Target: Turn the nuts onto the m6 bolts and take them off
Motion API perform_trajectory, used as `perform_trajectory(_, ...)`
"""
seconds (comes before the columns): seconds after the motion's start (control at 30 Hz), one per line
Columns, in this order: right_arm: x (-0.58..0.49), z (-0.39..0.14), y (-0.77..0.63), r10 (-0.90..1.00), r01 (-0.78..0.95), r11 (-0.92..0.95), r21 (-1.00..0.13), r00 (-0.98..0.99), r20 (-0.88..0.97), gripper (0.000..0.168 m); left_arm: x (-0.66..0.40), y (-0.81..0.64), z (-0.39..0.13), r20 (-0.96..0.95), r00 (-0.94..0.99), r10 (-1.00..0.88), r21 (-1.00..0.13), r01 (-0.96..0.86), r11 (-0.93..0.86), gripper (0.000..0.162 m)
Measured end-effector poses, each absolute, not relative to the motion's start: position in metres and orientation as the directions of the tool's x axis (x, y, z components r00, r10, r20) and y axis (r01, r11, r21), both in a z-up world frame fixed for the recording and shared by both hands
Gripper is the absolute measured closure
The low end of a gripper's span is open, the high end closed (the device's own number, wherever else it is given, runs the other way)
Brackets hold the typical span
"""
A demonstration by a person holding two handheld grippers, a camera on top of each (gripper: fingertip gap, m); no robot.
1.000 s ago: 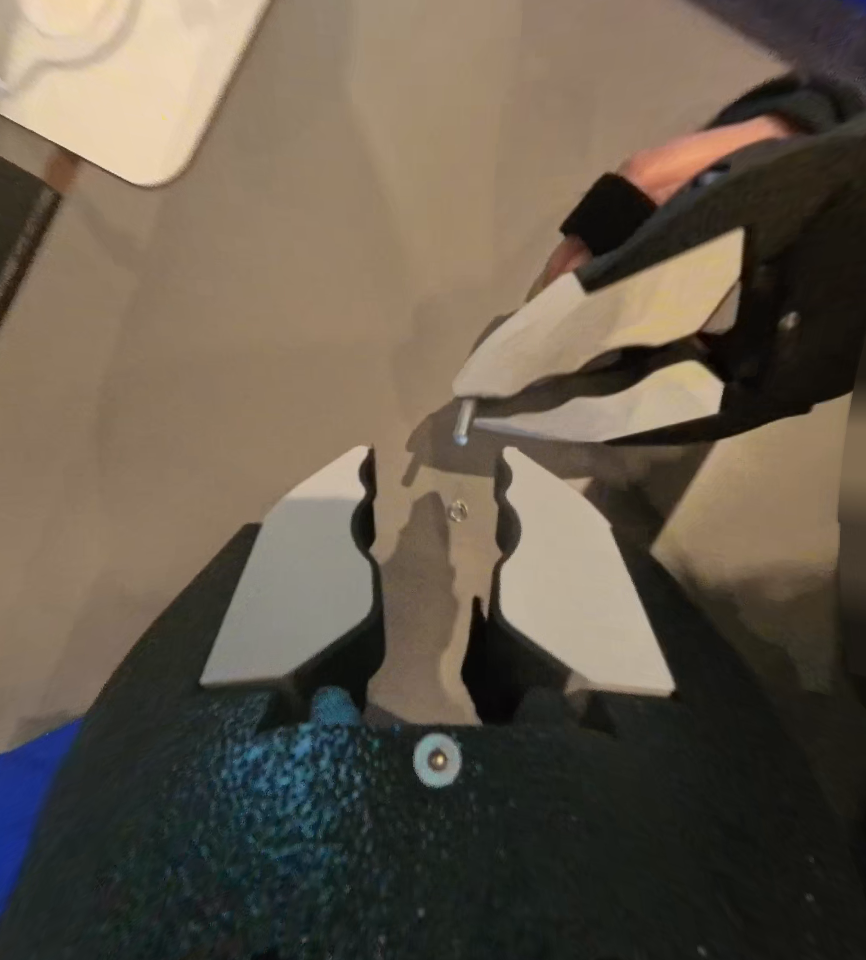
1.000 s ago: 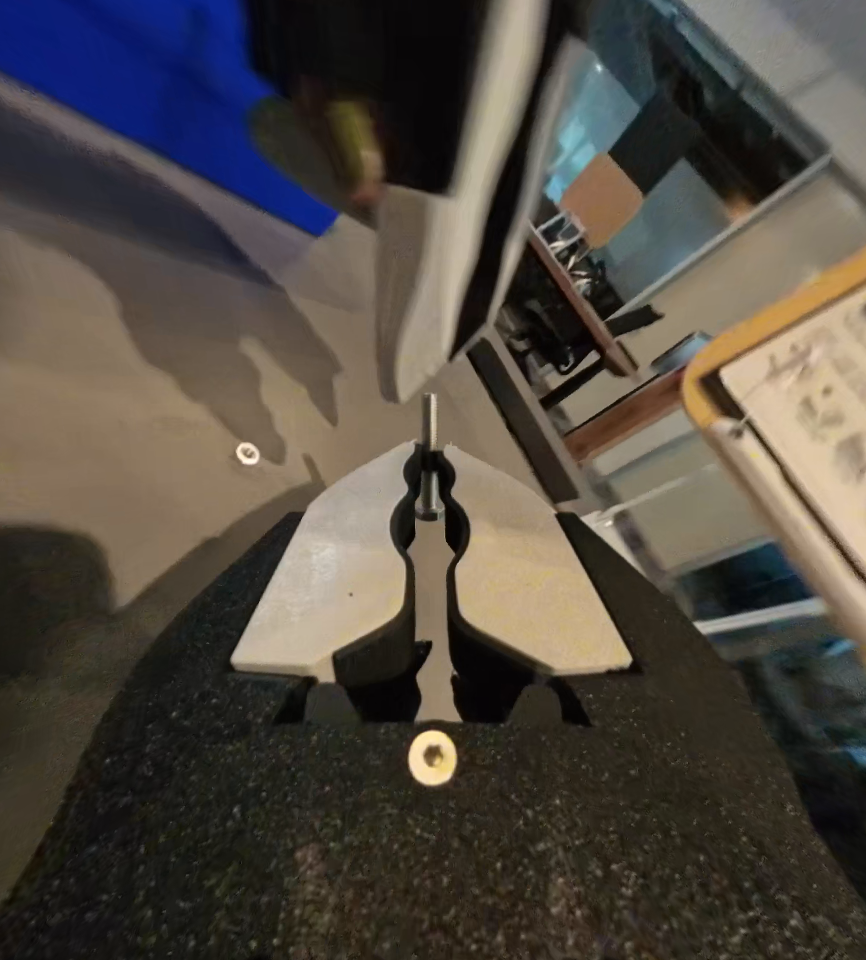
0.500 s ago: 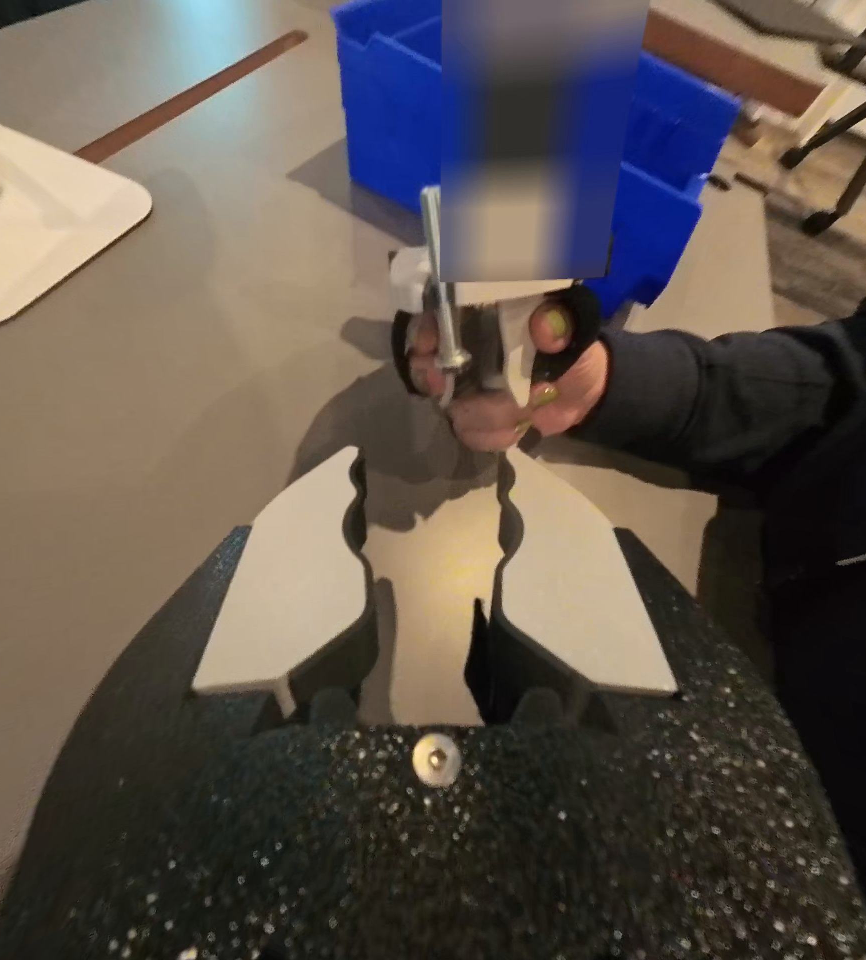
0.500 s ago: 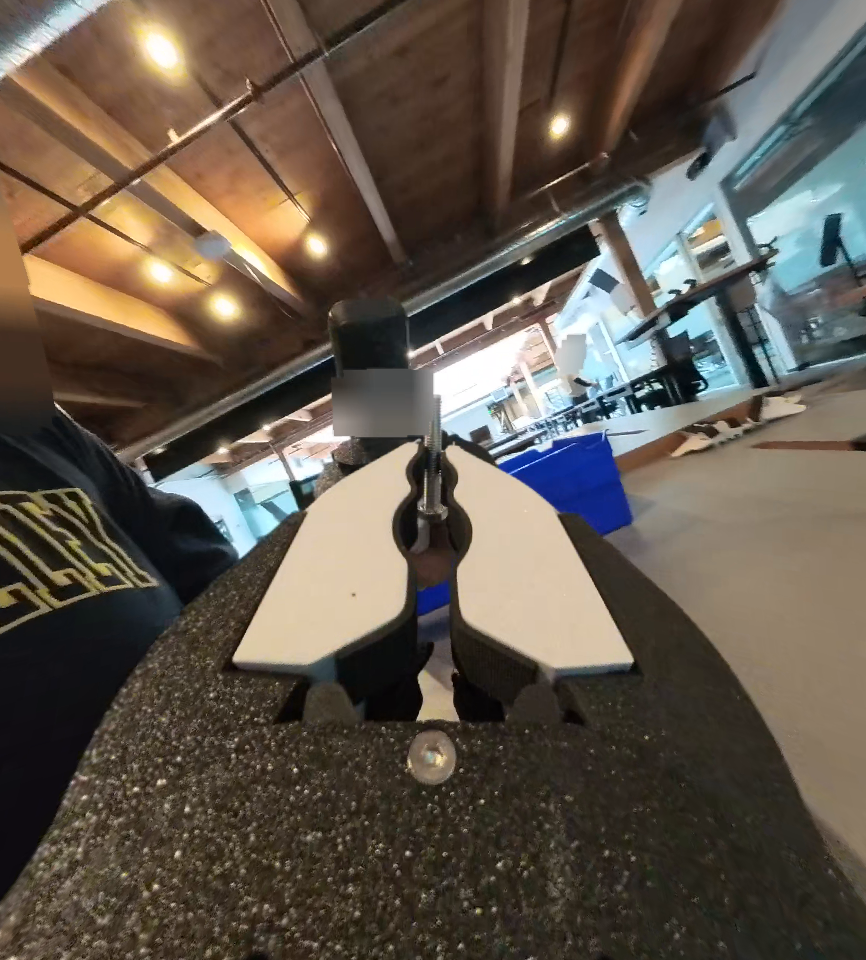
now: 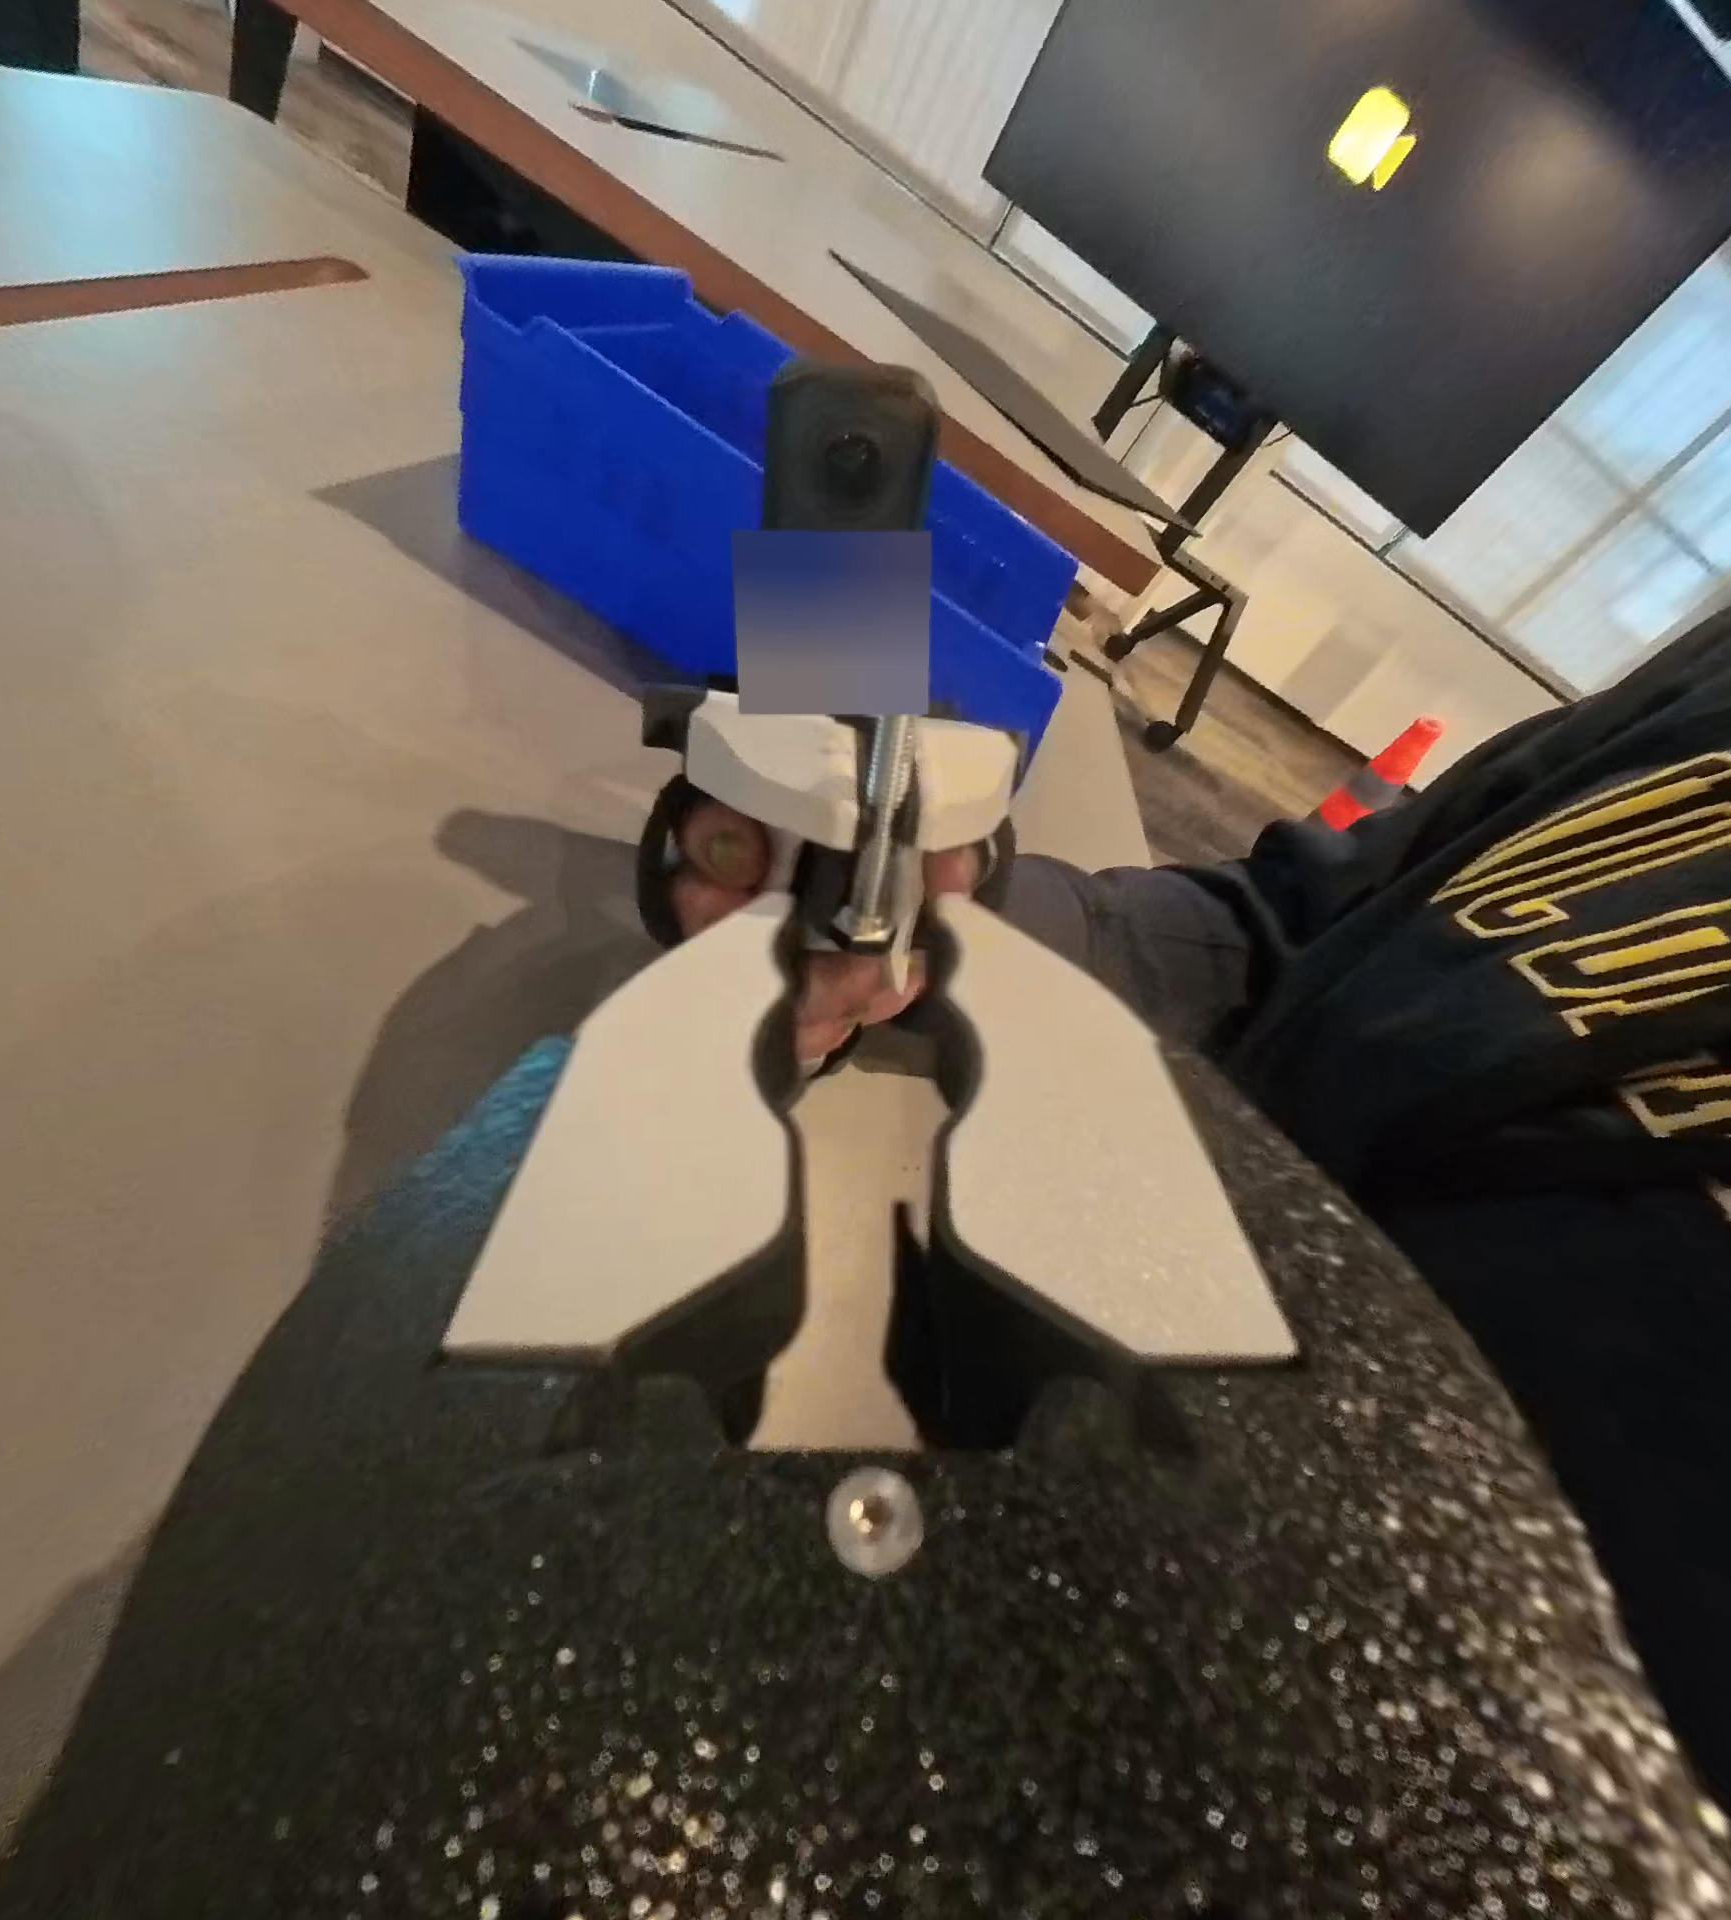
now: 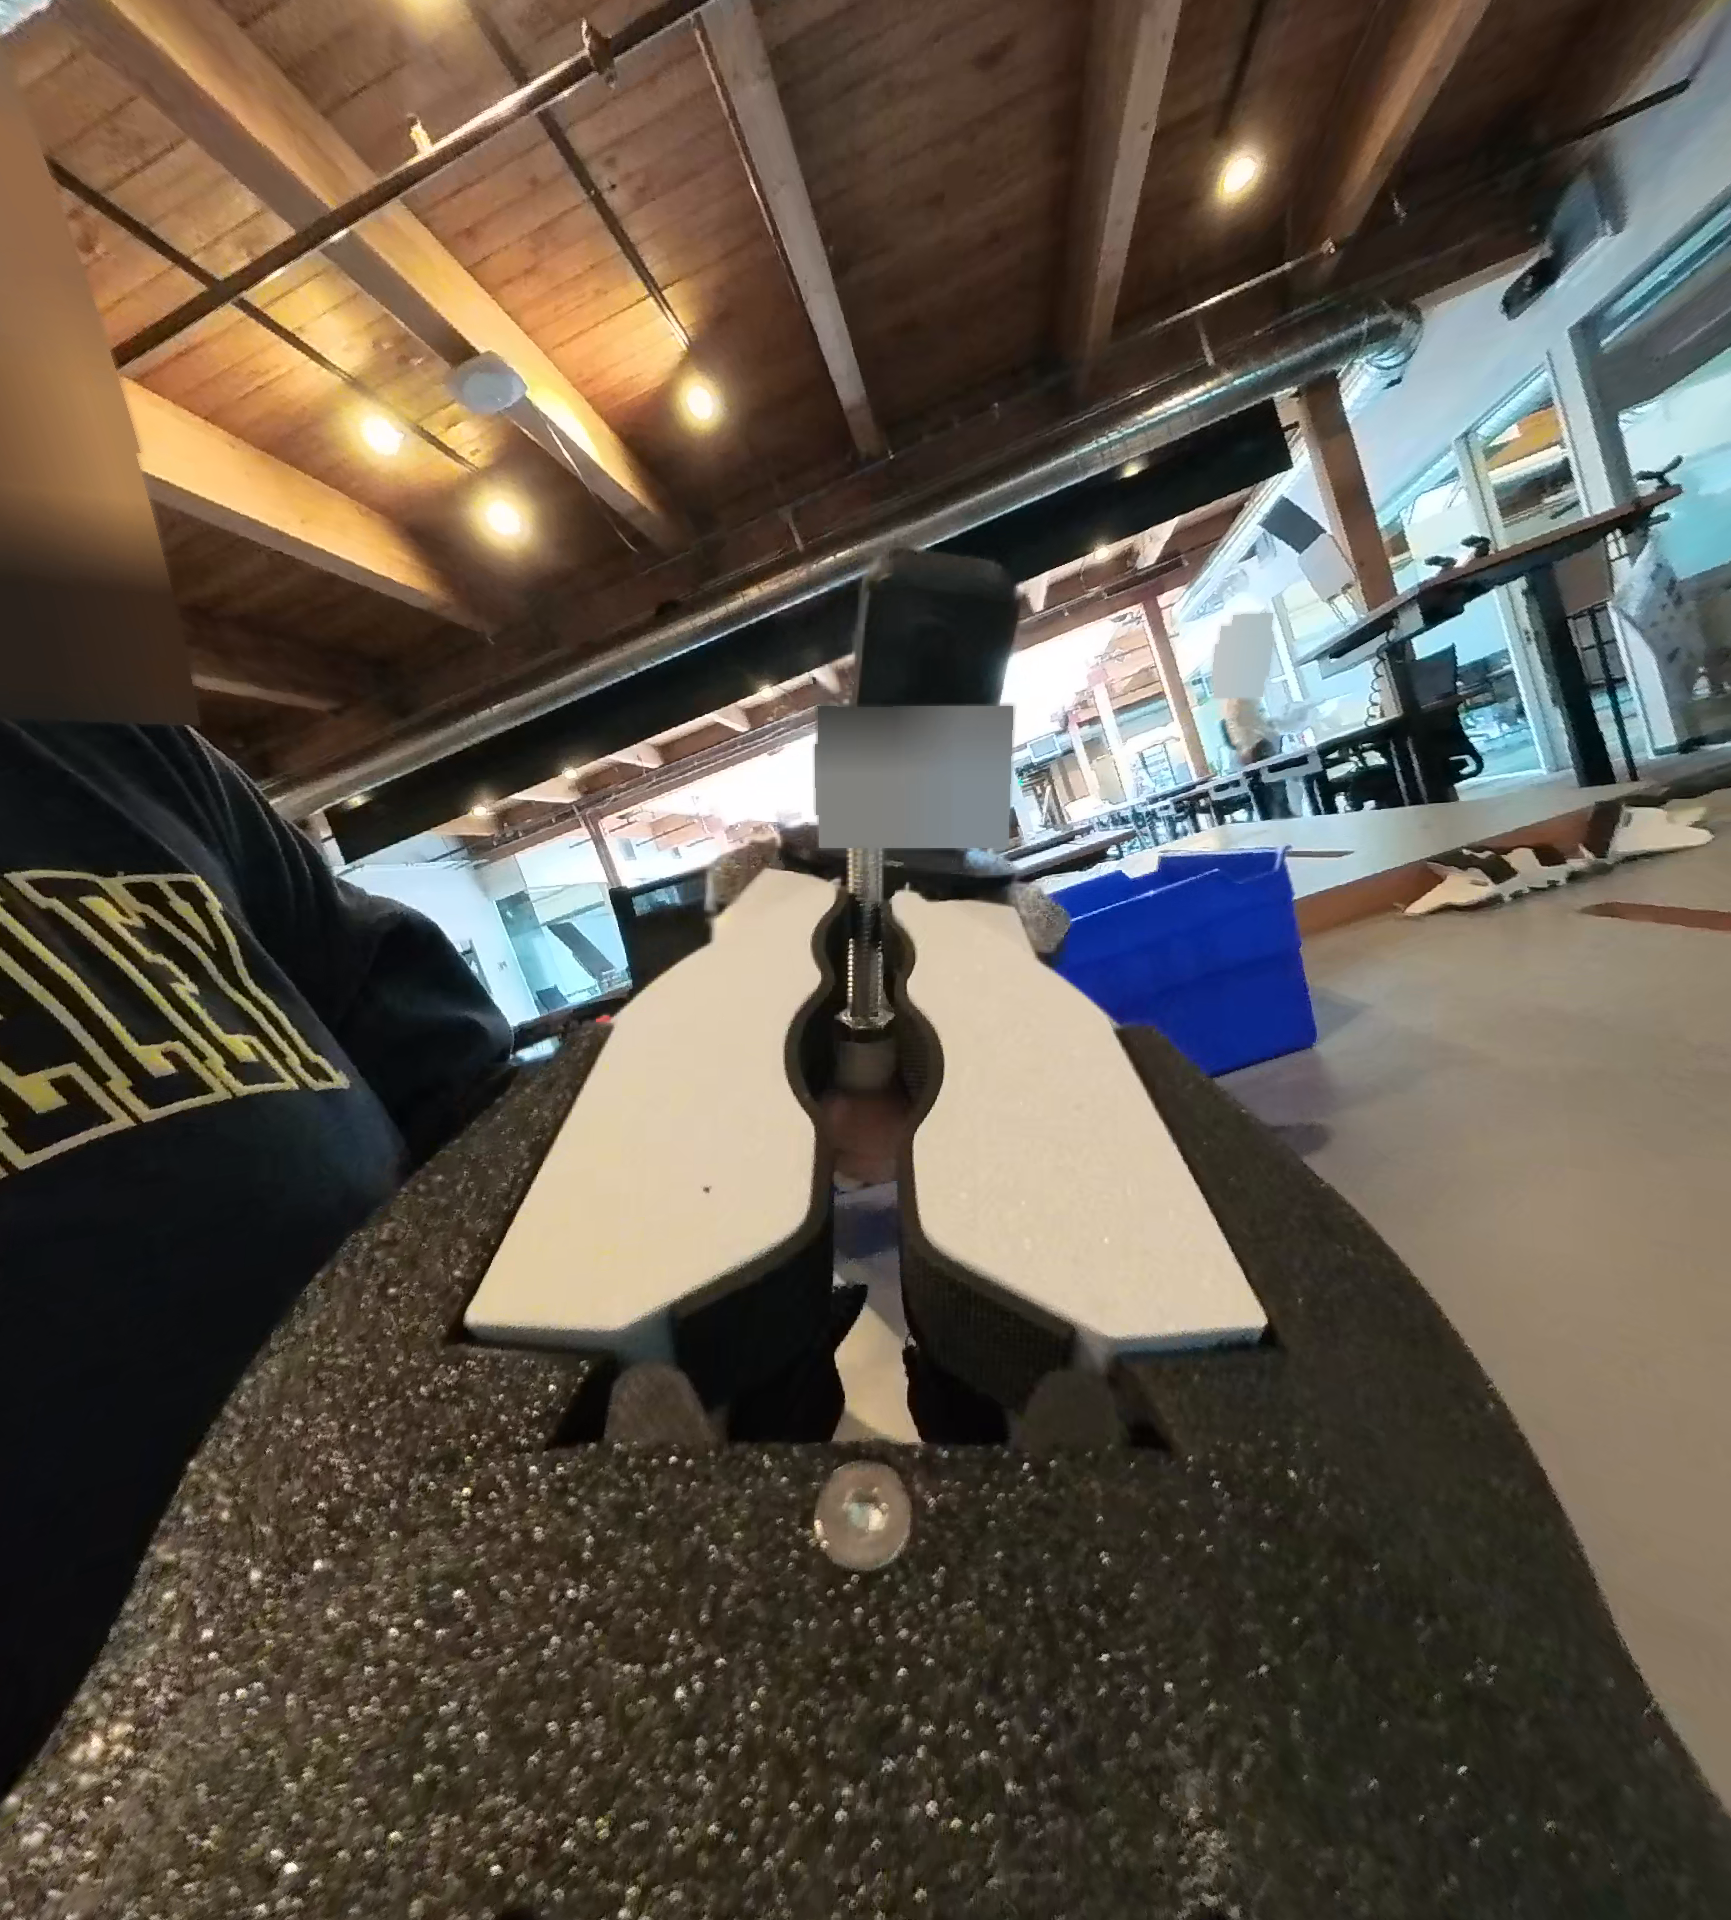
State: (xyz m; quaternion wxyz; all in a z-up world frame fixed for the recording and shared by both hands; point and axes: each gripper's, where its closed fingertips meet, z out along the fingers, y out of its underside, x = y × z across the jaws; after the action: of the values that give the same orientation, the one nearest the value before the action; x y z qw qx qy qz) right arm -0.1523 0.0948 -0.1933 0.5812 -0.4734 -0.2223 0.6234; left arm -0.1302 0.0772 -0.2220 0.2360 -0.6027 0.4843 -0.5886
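Bolt: a threaded silver bolt (image 6: 863, 971) sits between the tips of the right gripper (image 6: 866, 914), head toward the gripper's body, thread pointing out past the tips. In the left wrist view the same bolt (image 5: 882, 831) runs from its head, low and near the left tips, up to a blurred patch.
Nut: cannot tell whether a nut is on the thread; the bolt's far end is hidden behind the blurred patch.
Right gripper: narrow, white fingers (image 6: 1037, 1122) pressed in on the bolt shank in the scalloped notch near the tips. From the left wrist view it (image 5: 845, 779) faces the camera head-on, with its own black camera (image 5: 848, 457) above.
Left gripper: (image 5: 866, 935) fingers (image 5: 653, 1143) apart with a clear gap and nothing between them; the bolt head lies just beyond the tips.
Hand: a hand (image 5: 840, 997) shows under the right gripper, fingers through its black handle loops.
Person: a dark sweatshirt with yellow lettering (image 5: 1567, 1039) fills the right of the left wrist view.
Bin: a blue plastic bin (image 5: 632, 468) stands behind the grippers.
Surface: grey surface (image 5: 165, 831), with both grippers above it.
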Motion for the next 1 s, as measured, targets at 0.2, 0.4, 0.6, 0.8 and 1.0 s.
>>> perform_trajectory(0.2,-0.150,-0.196,0.099,0.928,-0.494,-0.161,-0.854,0.218,-0.302,0.157,-0.137,0.088,-0.232,0.395,-0.060,-0.917,-0.865,-0.361,-0.349,0.152)
perform_trajectory(0.4,-0.149,-0.209,0.105,0.911,-0.379,-0.141,-0.915,0.311,-0.269,0.142,-0.150,0.099,-0.255,0.190,0.051,-0.981,-0.815,-0.548,-0.186,0.152)
perform_trajectory(0.6,-0.158,-0.217,0.104,0.918,-0.302,-0.134,-0.944,0.320,-0.233,0.163,-0.152,0.096,-0.264,0.129,0.043,-0.991,-0.780,-0.613,-0.128,0.151)
perform_trajectory(0.8,-0.162,-0.216,0.105,0.922,-0.285,-0.122,-0.951,0.323,-0.215,0.163,-0.155,0.095,-0.267,0.082,0.037,-0.996,-0.773,-0.628,-0.087,0.145)
perform_trajectory(1.0,-0.166,-0.217,0.105,0.921,-0.271,-0.108,-0.957,0.334,-0.199,0.163,-0.154,0.094,-0.274,0.049,0.031,-0.998,-0.746,-0.663,-0.057,0.132)
